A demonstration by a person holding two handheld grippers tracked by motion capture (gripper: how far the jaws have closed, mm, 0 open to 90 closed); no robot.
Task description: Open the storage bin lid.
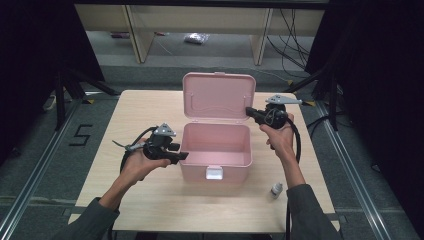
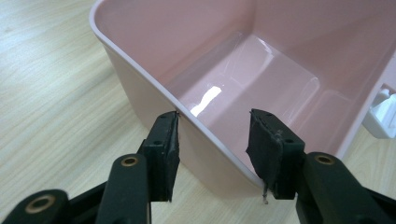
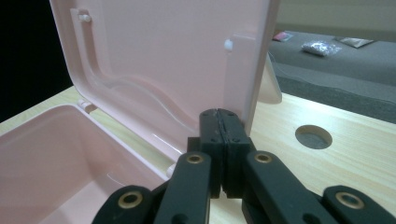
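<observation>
The box and its raised lid are pale pink, with a white latch at the front. The table is light wood grain, the hand-held gripper black, and a small white bottle has a dark cap.

The small bottle near the right sleeve is too small to identify.

gripper astride pink box wall — parted
</observation>
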